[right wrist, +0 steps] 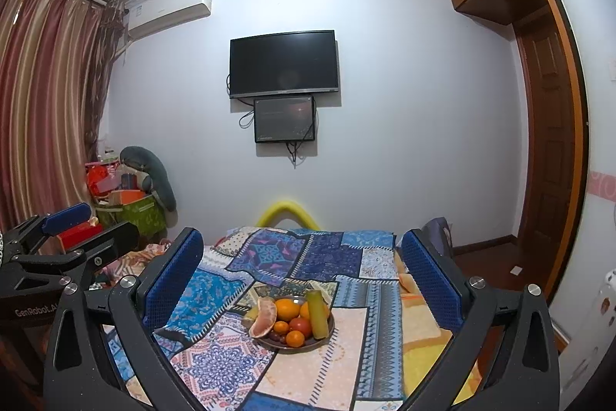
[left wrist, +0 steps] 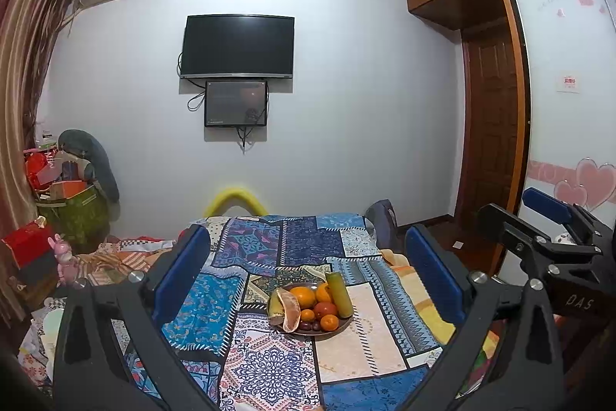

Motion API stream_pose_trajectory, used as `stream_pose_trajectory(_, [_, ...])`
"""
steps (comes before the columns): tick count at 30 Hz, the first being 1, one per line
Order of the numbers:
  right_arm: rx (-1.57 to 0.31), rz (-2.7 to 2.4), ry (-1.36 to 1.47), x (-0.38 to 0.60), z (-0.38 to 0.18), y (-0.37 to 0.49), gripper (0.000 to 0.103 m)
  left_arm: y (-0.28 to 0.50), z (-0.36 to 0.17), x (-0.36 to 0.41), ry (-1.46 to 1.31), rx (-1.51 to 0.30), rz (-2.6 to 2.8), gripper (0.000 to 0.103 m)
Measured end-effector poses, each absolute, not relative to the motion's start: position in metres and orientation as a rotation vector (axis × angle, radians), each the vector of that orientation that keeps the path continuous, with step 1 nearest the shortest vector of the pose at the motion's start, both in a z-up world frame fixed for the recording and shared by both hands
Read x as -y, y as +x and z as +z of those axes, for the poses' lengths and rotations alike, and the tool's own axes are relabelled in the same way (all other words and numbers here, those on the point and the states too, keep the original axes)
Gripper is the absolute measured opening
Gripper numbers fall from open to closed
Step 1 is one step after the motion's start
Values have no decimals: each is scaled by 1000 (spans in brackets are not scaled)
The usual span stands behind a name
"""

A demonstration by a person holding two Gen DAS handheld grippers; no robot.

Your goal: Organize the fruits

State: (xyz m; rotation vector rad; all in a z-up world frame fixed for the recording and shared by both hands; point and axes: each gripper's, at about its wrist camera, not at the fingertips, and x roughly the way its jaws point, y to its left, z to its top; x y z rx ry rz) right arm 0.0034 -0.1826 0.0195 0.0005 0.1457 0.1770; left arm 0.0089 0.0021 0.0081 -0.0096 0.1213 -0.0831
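Fingers of my left gripper (left wrist: 308, 268) and my right gripper (right wrist: 304, 268) are spread wide, holding nothing, both raised above the bed. Between them, well ahead, a plate (left wrist: 327, 331) rests on the patchwork quilt (left wrist: 265, 364), holding oranges (left wrist: 304, 296), a tomato (left wrist: 325, 309), a peeled pomelo piece (left wrist: 289, 311) and a green stick (left wrist: 339, 295). On the wall beyond hangs a television (left wrist: 238, 47).

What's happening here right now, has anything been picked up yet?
Nothing is held yet. Both tongs, left and right, hang open above the patchwork cloth, aimed at the fruit plate. The plate already holds oranges, a tomato, a peeled pomelo piece and a green cylindrical piece. All the fruit sits untouched on the plate.
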Motion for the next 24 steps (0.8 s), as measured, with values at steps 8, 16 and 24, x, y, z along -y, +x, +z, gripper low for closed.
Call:
stream_pose_trajectory(8, [-141,177,-8,182,22,1,103,9,8,-1,-2,-126,-96,103])
stream_pose_trajectory(16, [-139,176,-10,181,24,0,103,8,9,-1,-4,-125,-104,103])
stream_pose_trajectory(24, [-140,175,-10,181,25,0,103,12,9,0,-12,-134,-100,103])
